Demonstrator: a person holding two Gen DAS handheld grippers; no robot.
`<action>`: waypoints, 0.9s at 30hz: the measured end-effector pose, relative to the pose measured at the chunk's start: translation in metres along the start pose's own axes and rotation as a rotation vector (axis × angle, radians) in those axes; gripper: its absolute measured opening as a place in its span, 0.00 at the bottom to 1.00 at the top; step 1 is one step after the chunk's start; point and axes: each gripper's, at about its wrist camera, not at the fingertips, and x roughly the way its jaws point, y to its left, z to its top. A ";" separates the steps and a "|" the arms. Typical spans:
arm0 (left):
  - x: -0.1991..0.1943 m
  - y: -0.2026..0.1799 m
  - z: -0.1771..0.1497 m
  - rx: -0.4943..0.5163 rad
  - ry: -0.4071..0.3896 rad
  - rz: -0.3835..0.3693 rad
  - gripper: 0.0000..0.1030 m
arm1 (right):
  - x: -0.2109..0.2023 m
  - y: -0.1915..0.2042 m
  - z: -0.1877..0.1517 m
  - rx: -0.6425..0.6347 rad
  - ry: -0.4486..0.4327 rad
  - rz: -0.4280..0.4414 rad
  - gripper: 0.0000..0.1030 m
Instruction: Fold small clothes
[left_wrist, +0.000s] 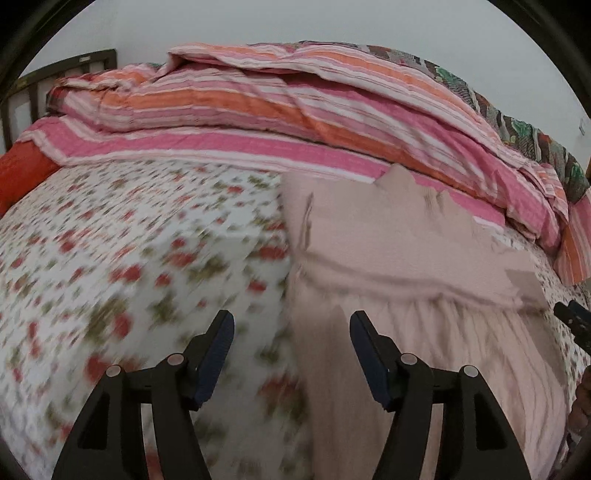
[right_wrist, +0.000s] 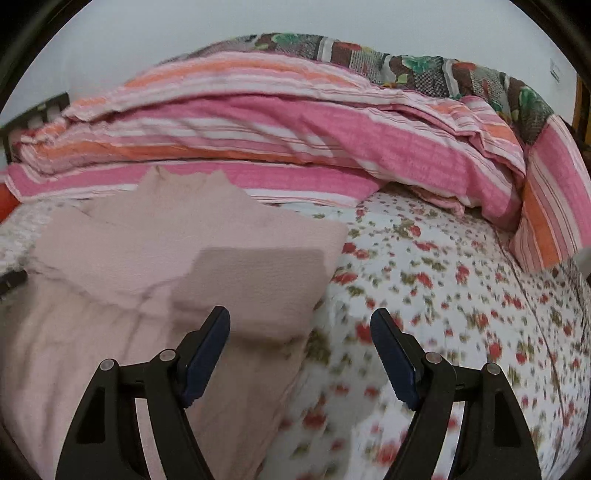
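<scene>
Left wrist view has the left gripper (left_wrist: 291, 334) with its jaws spread and empty, straddling the left edge of the pink garment (left_wrist: 406, 280), which lies on the floral sheet of the bed (left_wrist: 129, 258) toward the side where the striped quilt (left_wrist: 295, 122) is heaped along the far edge. In the right wrist view the right gripper (right_wrist: 299, 332) is likewise spread and holds nothing, its left finger over the garment's near right part and its right finger over bare sheet. The garment looks partly folded: the upper part is doubled down, with a darker rectangular patch (right_wrist: 258, 273) lying on top, and a gathered lower part runs toward the near edge of the bed. Both views are blurred low down, so exact contact with the cloth cannot be told. The step in hand seems to be taking hold for the next fold. To do it well, each gripper should come down on its own side edge of the lower part, at matching points, and pinch all layers at the edge, not the sheet beneath. Lift only enough to clear the bed, carry both sides together toward the quilt, and lay the edge level on the doubled part. Uneven grips would skew the fold; catching the sheet would drag everything.
</scene>
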 end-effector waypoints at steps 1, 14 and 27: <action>-0.011 0.004 -0.006 0.002 0.004 -0.030 0.61 | -0.012 0.002 -0.005 0.005 0.000 0.008 0.76; -0.096 0.037 -0.118 0.010 0.083 -0.265 0.53 | -0.111 -0.003 -0.115 0.071 0.067 0.185 0.54; -0.081 0.033 -0.151 -0.045 0.117 -0.262 0.33 | -0.126 -0.007 -0.188 0.178 0.092 0.318 0.53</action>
